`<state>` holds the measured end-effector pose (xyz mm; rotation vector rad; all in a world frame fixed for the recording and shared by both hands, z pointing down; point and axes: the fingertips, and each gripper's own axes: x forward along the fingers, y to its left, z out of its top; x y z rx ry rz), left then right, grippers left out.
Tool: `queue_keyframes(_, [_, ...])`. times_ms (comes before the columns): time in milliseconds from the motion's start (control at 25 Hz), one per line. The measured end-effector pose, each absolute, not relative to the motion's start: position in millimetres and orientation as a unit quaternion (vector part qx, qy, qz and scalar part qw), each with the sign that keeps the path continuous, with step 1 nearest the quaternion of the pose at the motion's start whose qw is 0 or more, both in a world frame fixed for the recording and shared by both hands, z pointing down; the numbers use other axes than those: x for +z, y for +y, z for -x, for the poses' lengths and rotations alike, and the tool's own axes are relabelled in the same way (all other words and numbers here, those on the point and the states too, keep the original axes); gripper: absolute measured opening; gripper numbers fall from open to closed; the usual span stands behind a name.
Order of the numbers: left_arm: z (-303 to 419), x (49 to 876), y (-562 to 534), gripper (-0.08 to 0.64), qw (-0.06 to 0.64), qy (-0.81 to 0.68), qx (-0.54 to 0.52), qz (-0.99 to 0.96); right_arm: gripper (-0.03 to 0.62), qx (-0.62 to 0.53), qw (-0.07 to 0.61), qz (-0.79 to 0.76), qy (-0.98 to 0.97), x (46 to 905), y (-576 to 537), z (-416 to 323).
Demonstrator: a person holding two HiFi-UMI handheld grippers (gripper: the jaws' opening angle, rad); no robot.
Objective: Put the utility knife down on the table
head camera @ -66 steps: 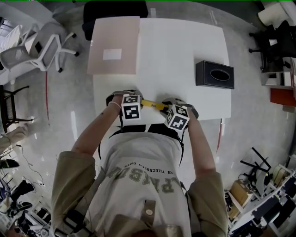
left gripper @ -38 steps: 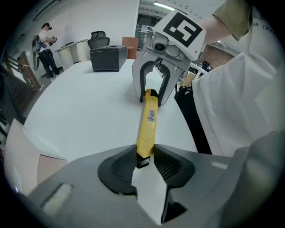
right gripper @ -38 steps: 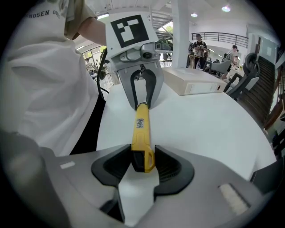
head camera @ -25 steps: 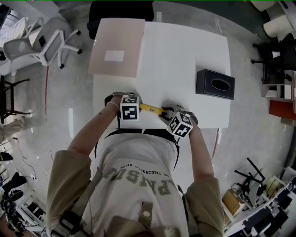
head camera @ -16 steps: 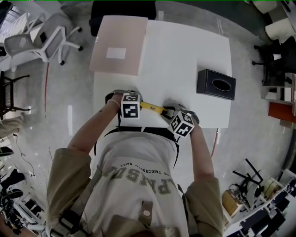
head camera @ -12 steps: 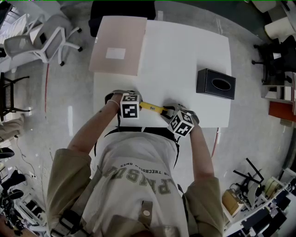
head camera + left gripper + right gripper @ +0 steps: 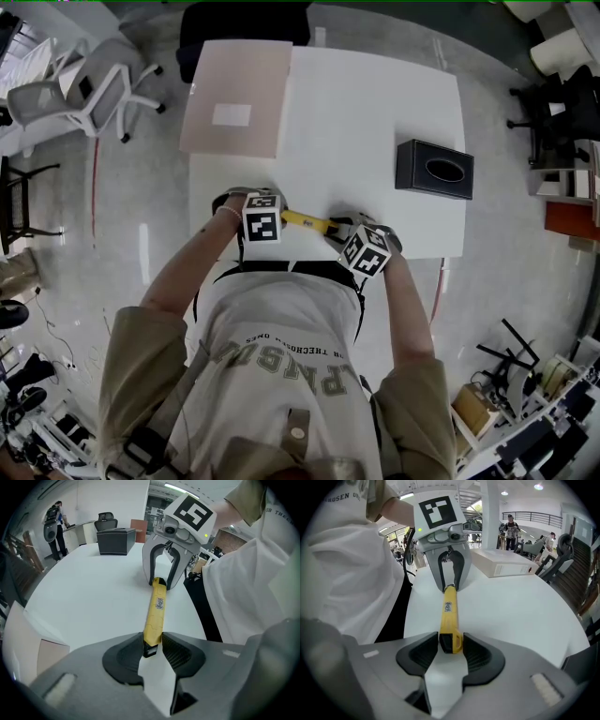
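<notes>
The knife (image 7: 305,220) is slung level between the two tongs, low over the near edge of the table (image 7: 375,112), a little left of its middle. The left gripper (image 7: 152,644) pinches the dark tip end, its pads tight on both sides. The right gripper (image 7: 451,644) has the yellow butt between its jaws. Those jaws have just been opening, though the pads look as if they are touching the handle on either side. Both grippers tilt steeply down at the tabletop.

As I judge it, the carry is done: the knife is at the spot and down near the surface. Whether it already rests on the table I cannot tell, since no view shows its underside against the white top. What is left is the let-go: both pairs of jaws must spread clear of the handle, and then the grippers lift away with the knife lying flat
</notes>
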<state>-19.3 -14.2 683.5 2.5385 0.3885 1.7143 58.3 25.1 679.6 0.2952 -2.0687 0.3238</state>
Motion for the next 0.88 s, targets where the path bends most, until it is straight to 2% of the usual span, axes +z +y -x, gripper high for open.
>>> queue_keyframes(240, [19, 680, -19, 0.169, 0.062, 0.108, 0.533, -0.837, 0.169, 0.134, 0.487, -0.141, -0.851, 677, 22, -61])
queue_keyframes(480, [13, 668, -28, 0.172, 0.094, 0.076, 0.495, -0.860, 0.169, 0.155, 0.450, -0.185, -0.860, 660, 16, -67])
queue_keyframes(680, [3, 631, -44, 0.172, 0.140, 0.027, 0.427, -0.893, 0.170, 0.175, 0.345, -0.274, -0.881, 616, -15, -67])
queue_keyframes(880, [-7, 583, -64, 0.172, 0.185, -0.048, 0.317, -0.929, 0.170, 0.146, 0.228, -0.398, -0.876, 554, -54, -80])
